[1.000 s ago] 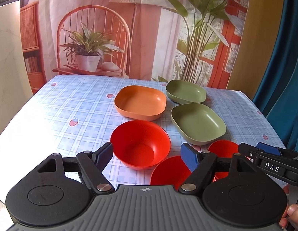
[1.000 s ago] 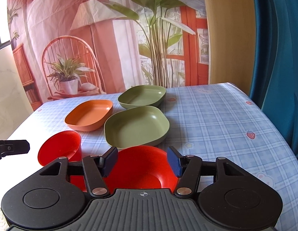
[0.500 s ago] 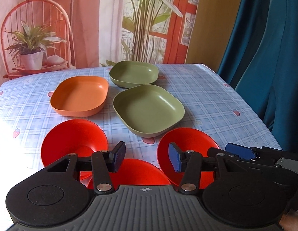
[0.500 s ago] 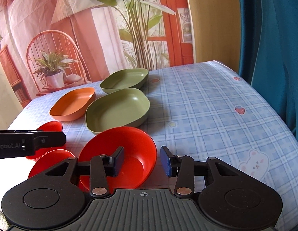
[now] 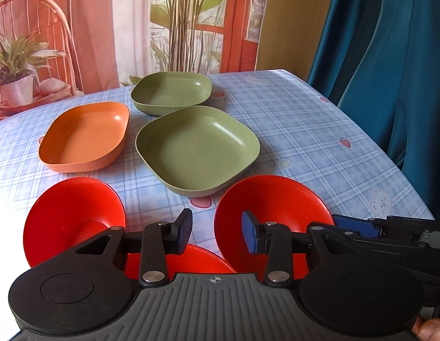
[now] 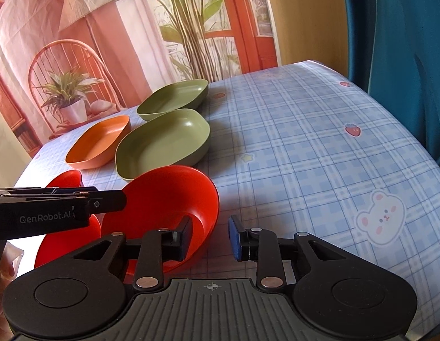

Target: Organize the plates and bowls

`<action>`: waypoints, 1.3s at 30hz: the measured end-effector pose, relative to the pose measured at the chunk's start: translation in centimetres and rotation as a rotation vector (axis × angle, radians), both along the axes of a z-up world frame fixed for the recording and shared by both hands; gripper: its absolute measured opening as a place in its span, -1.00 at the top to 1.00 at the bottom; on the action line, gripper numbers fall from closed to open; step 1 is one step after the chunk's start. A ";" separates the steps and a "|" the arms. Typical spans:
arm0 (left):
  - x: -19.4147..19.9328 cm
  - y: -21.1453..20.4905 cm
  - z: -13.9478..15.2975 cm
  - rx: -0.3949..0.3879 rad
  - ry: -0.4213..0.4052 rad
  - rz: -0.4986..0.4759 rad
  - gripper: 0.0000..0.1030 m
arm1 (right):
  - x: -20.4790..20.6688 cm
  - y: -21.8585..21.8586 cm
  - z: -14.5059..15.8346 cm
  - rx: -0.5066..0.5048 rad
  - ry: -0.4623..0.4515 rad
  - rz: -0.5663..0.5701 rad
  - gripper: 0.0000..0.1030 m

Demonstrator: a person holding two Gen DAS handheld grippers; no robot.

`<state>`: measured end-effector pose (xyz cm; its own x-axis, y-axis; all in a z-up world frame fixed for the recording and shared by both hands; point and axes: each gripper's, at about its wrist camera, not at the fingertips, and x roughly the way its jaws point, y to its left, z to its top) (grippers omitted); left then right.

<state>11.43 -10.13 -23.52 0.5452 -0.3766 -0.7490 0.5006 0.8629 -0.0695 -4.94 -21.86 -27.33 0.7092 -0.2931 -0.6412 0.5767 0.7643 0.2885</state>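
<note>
Three red bowls sit at the table's near edge. My left gripper (image 5: 217, 227) straddles the left rim of the rightmost red bowl (image 5: 271, 207). One pad is inside the bowl and one outside, the jaws are closing, and neither pad touches the rim. My right gripper (image 6: 210, 237) straddles the right rim of that same bowl (image 6: 163, 199), also closing with a gap left. Each gripper shows in the other's view: the right gripper (image 5: 359, 226) and the left gripper (image 6: 106, 200). Two more red bowls (image 5: 72, 218) (image 5: 188, 258) lie to the left.
Behind the bowls stand an orange plate (image 5: 83, 136) and two green plates (image 5: 197, 147) (image 5: 171, 92). The checked tablecloth (image 6: 319, 156) stretches bare to the right, up to a blue curtain (image 5: 390, 85). A printed backdrop hangs behind the table. A thumb (image 5: 430, 329) shows at the bottom corner.
The left gripper swung right and sank, from in front of the left bowls to the rightmost bowl's left rim. The right gripper dipped toward its right rim. Both pairs of jaws narrowed.
</note>
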 end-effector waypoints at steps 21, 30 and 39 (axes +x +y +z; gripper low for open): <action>-0.2 -0.1 -0.3 -0.037 0.021 0.006 0.79 | 0.2 -0.2 0.1 0.019 -0.022 0.000 0.80; -0.3 0.7 1.6 -0.075 -0.040 0.033 0.79 | 1.0 -0.3 2.3 -0.013 -0.060 0.012 0.80; -0.9 2.6 4.1 -0.108 -0.094 0.095 0.79 | 2.6 0.8 5.6 -0.064 -0.098 0.068 0.80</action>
